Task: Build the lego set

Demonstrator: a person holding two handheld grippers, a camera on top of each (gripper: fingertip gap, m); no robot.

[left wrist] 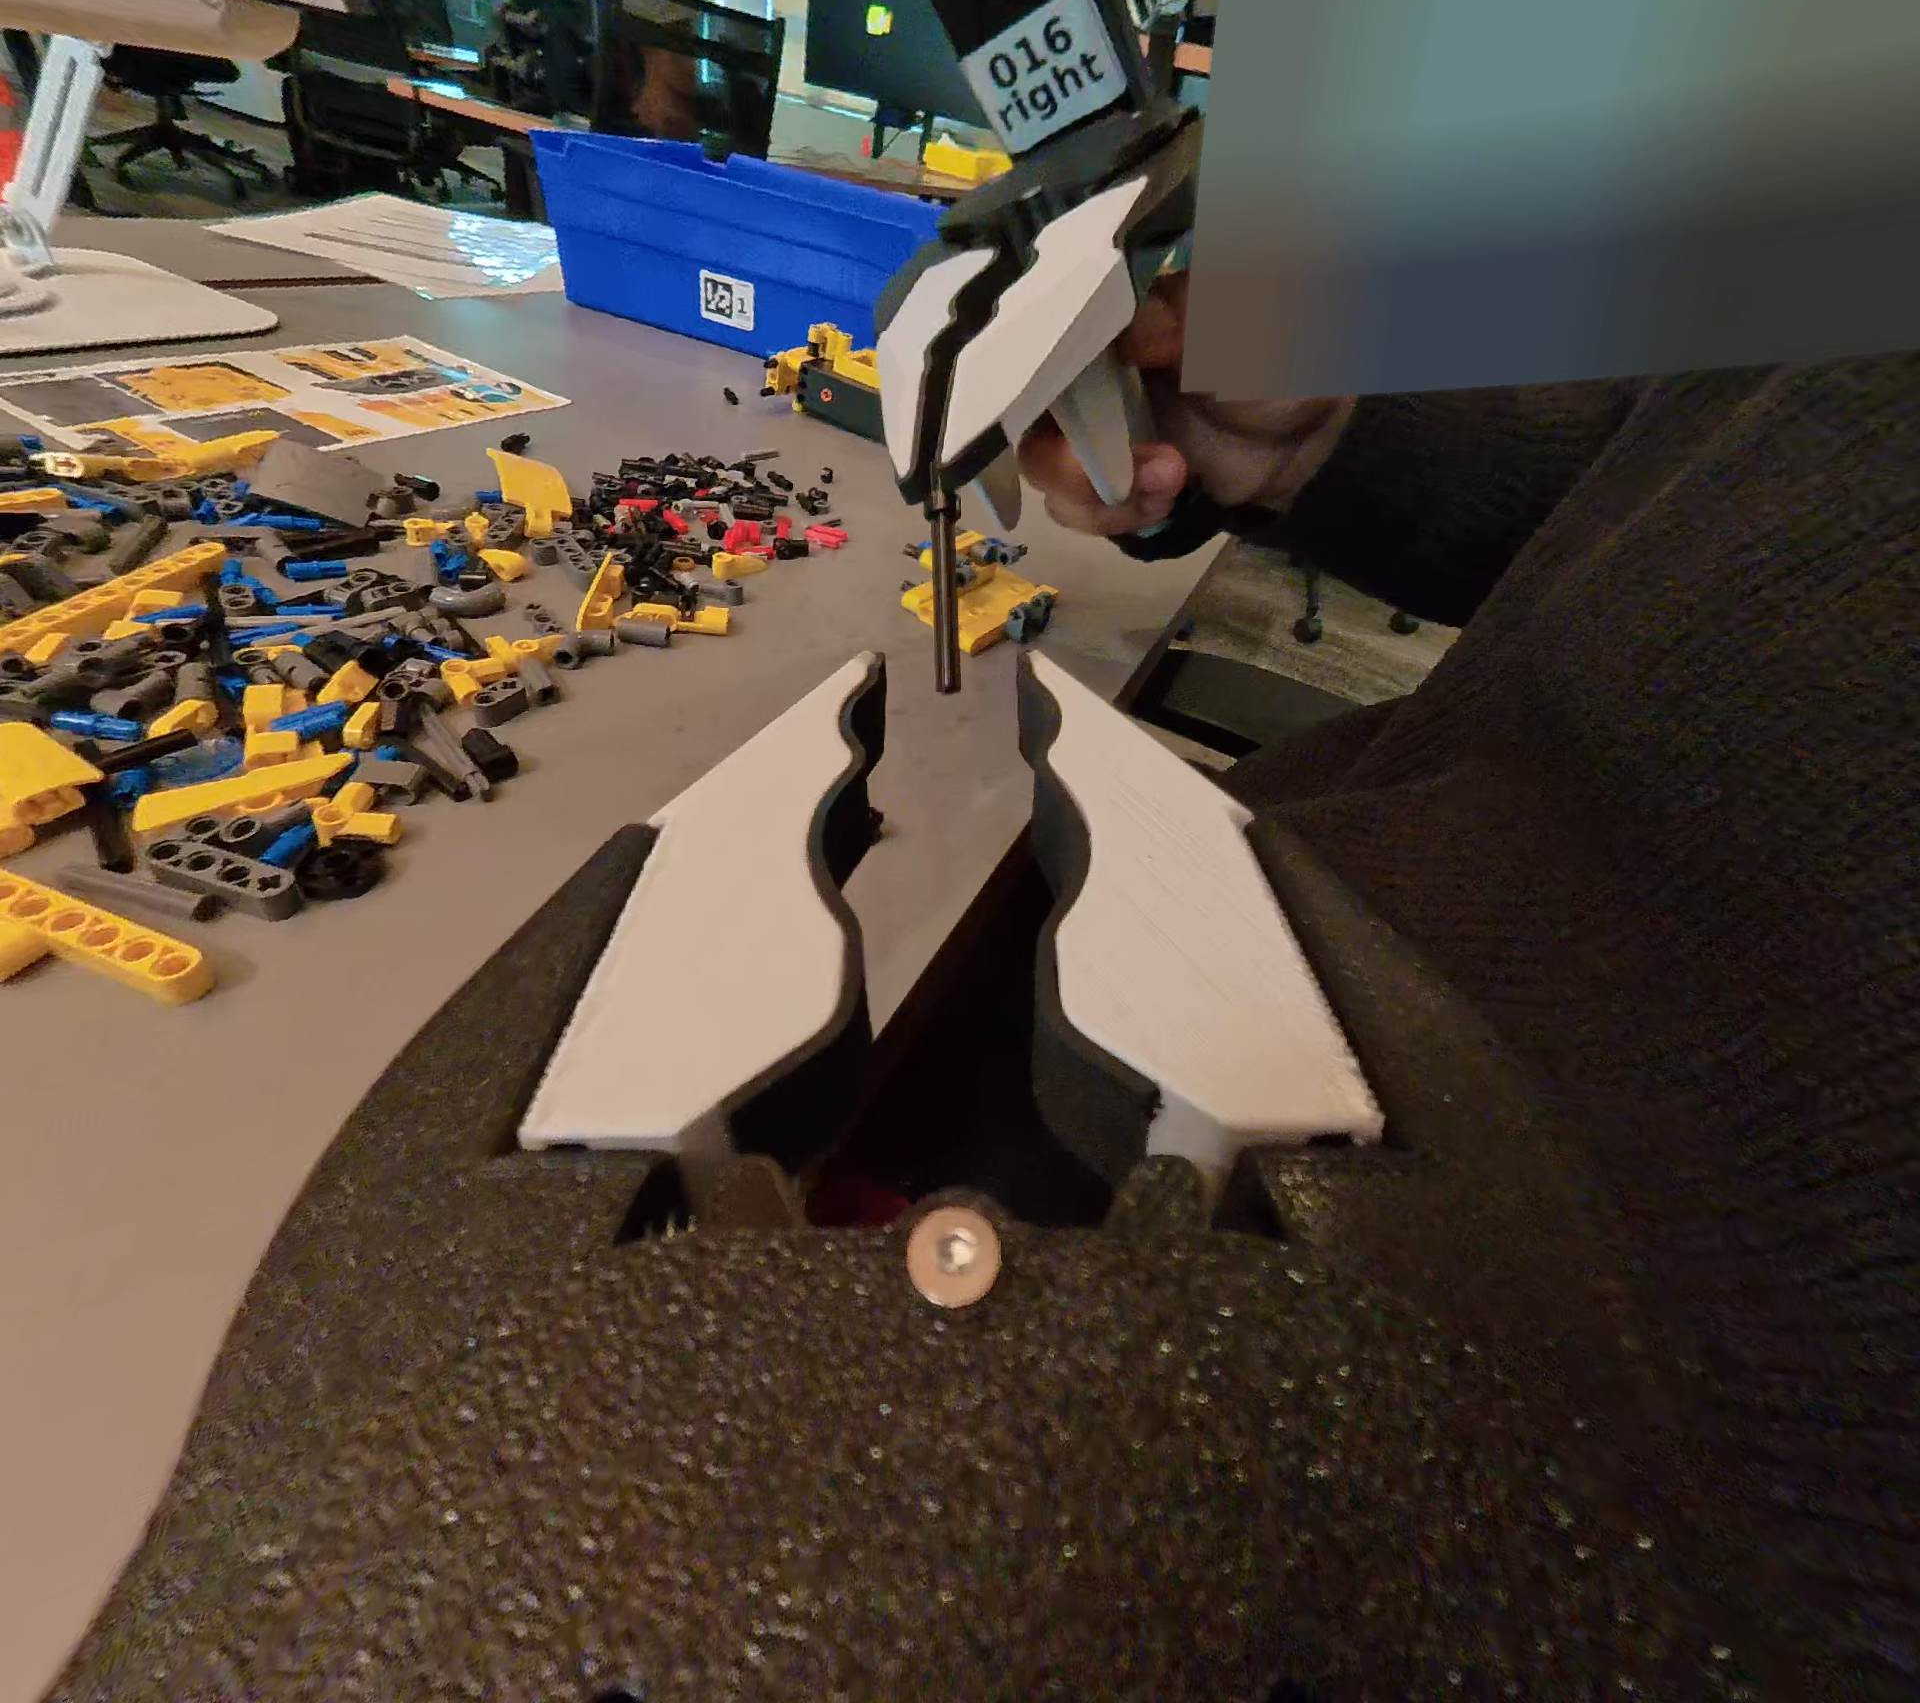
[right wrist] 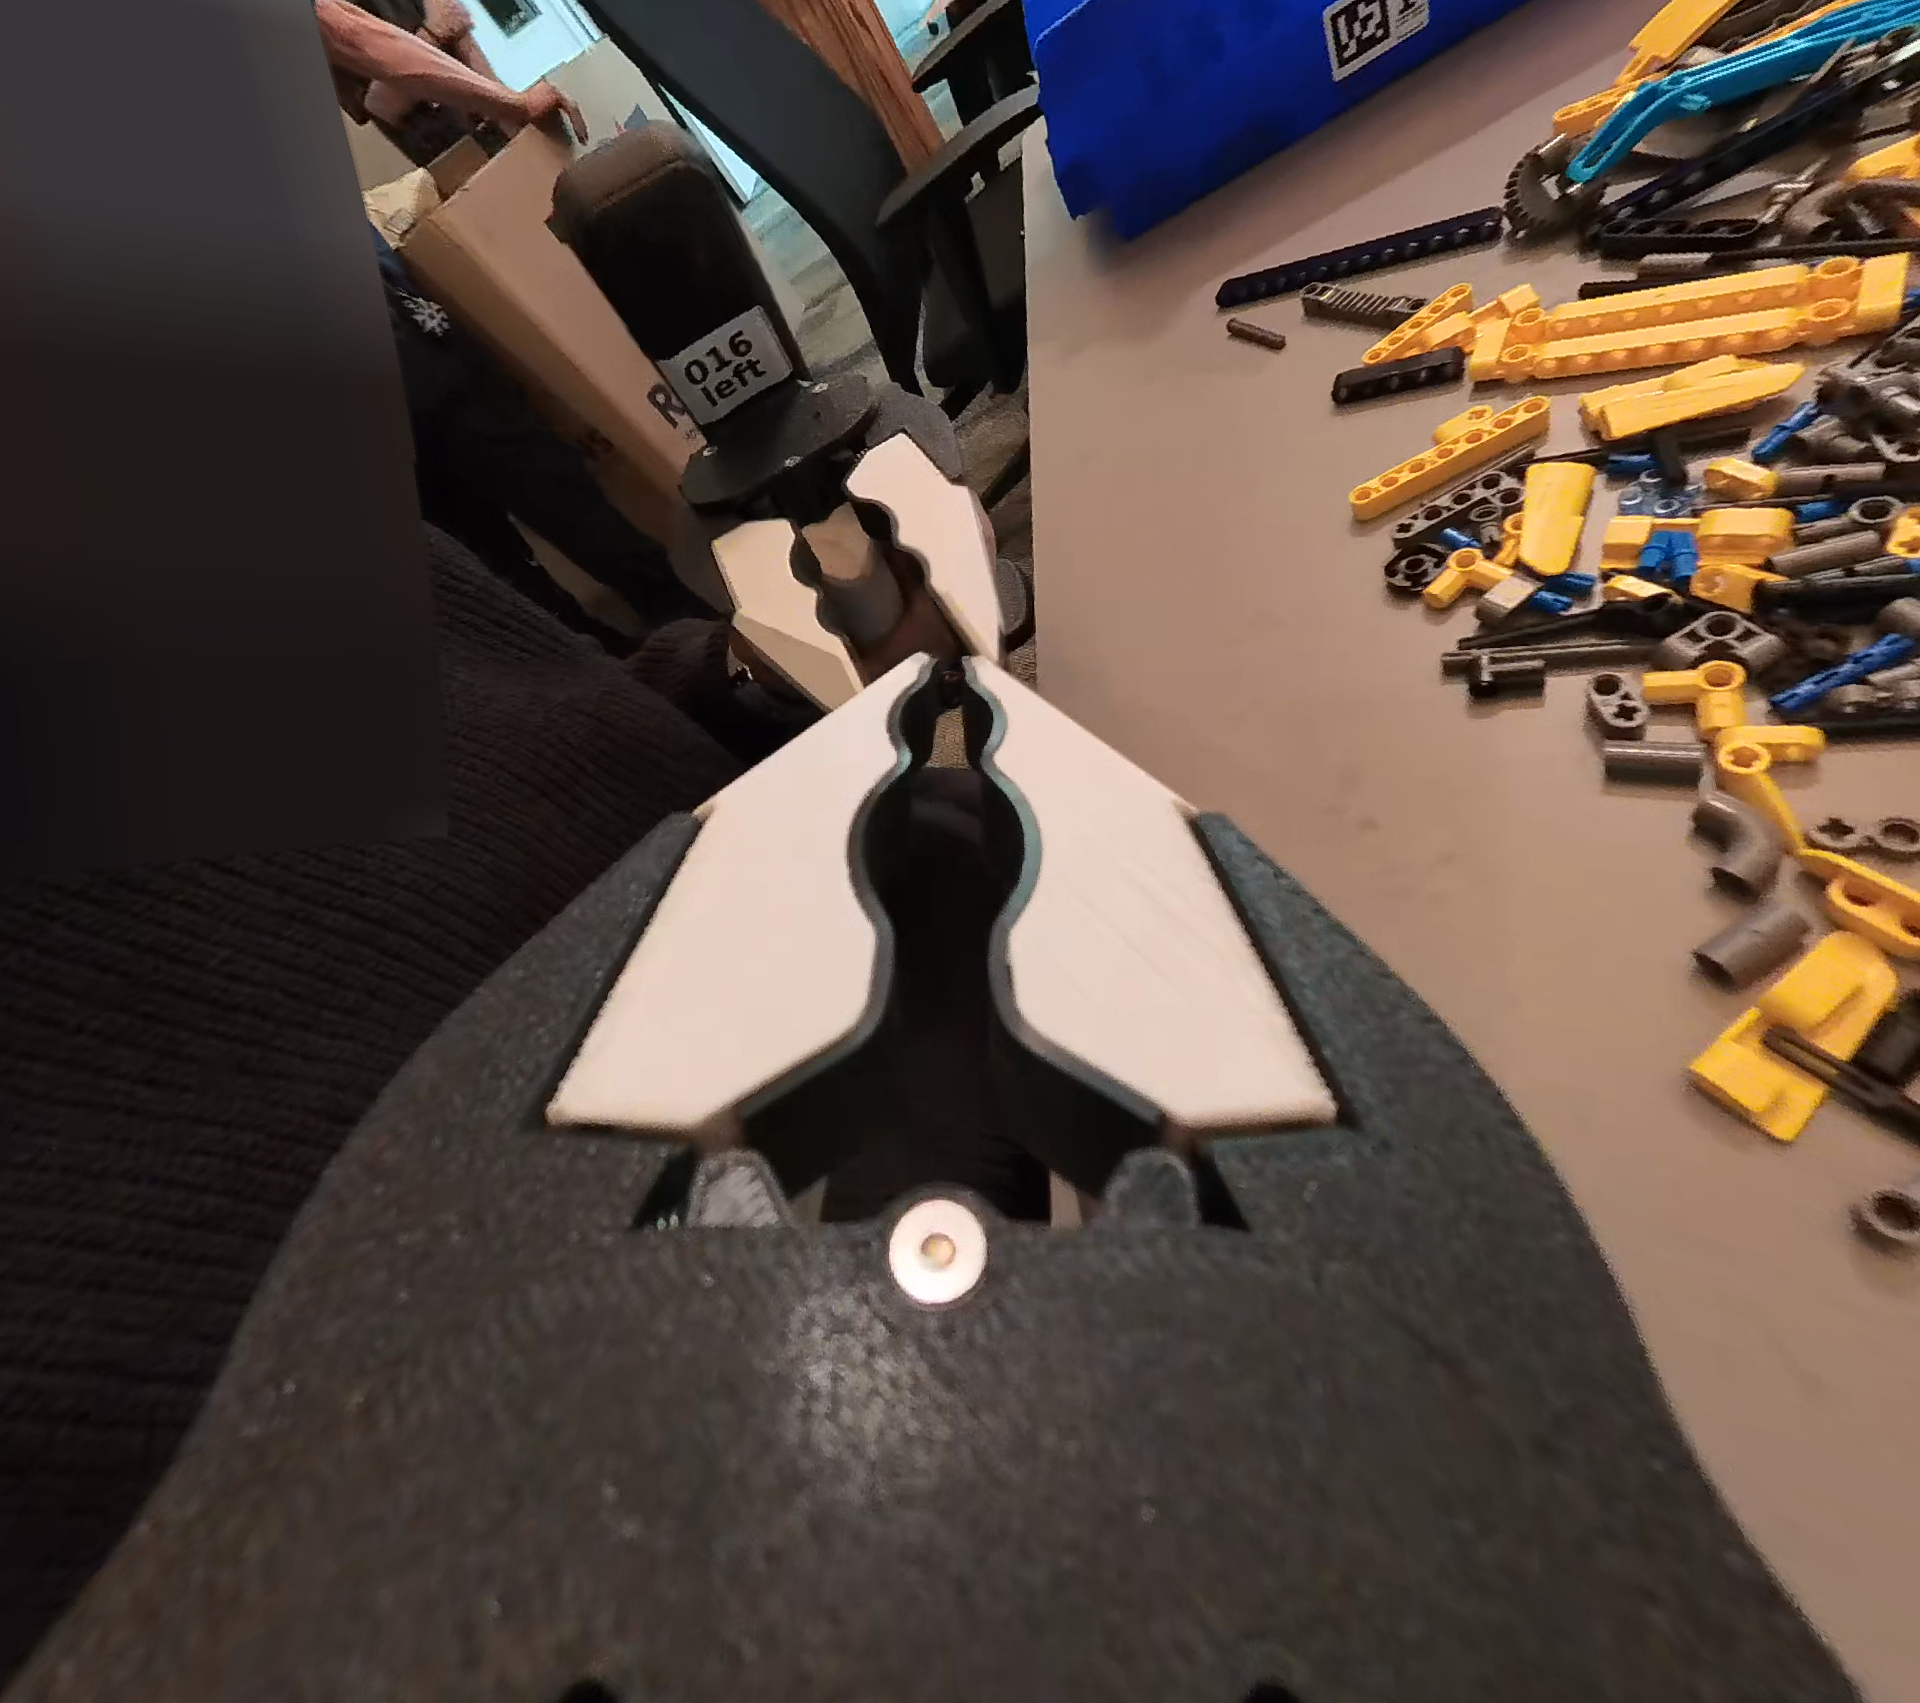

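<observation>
A: What takes up the most room?

B: The grey table, with a person's dark knitted sleeve along its near edge. At the back stands a blue bin bearing a square printed tag, with printed sheets lying flat to its left.

A: And the clutter?

B: A wide spread of loose building parts in yellow, grey, blue, black and red covers the table's left side. Two small yellow part-built assemblies sit apart from it: one near the table edge, another just in front of the bin.

A: The grippers?

B: The left gripper has its white fingers spread well apart and nothing between them. It hovers low over bare table by the edge. The right gripper hangs above and beyond it, pointing down, a hand round its trigger.

A: Is the right one carrying anything?

B: Yes. Its tips are closed on the top of a thin black axle, which hangs upright. The lower end of the axle comes down just over the gap between the left fingertips. In the right wrist view only a dark speck shows at the pinched tips.

A: Anything in the way?

B: The yellow assembly by the edge lies just behind the axle; the loose pile is well off to the left.
</observation>
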